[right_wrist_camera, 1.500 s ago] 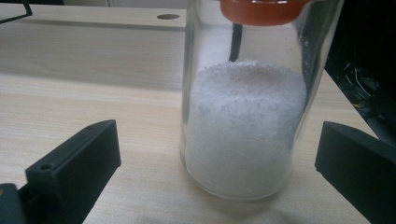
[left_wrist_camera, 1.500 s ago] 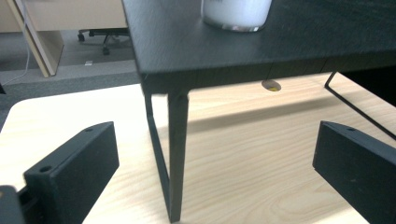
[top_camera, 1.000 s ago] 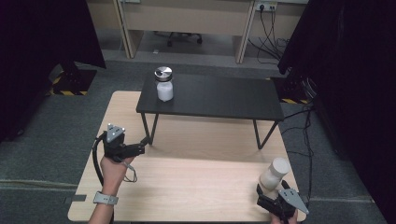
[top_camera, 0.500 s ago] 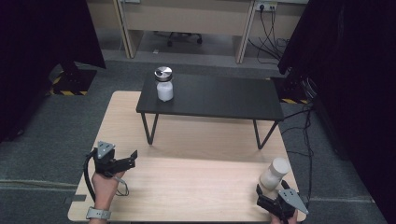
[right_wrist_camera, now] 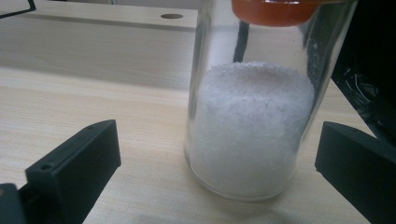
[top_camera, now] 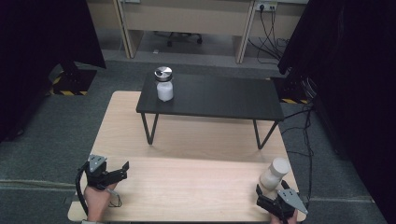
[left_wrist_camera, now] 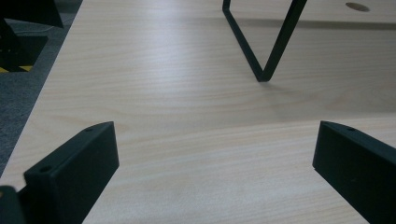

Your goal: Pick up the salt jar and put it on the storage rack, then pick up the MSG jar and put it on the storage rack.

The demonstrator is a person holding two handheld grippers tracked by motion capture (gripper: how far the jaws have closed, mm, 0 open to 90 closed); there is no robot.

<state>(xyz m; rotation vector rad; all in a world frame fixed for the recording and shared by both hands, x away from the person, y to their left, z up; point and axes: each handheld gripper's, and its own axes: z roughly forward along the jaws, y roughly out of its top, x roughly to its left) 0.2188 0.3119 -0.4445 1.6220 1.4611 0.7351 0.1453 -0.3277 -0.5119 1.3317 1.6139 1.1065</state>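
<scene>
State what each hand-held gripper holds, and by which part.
Nothing is held. The left hand-held gripper is open over bare table. The right hand-held gripper is open, its jaws either side of the jar but apart from it.

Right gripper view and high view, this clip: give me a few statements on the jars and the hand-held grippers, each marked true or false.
1. The right hand-held gripper is clamped on the jar of white powder. False: its jaws stand open on either side of the jar, apart from the glass.
2. A second jar stands on the black shelf. True.
3. The left hand-held gripper is open with only the bare wooden table between its jaws. True.
4. The jar by the right hand-held gripper lies on its side. False: it stands upright on the table.
5. The jar on the shelf sits at the shelf's right end. False: it is at the left end.
</scene>
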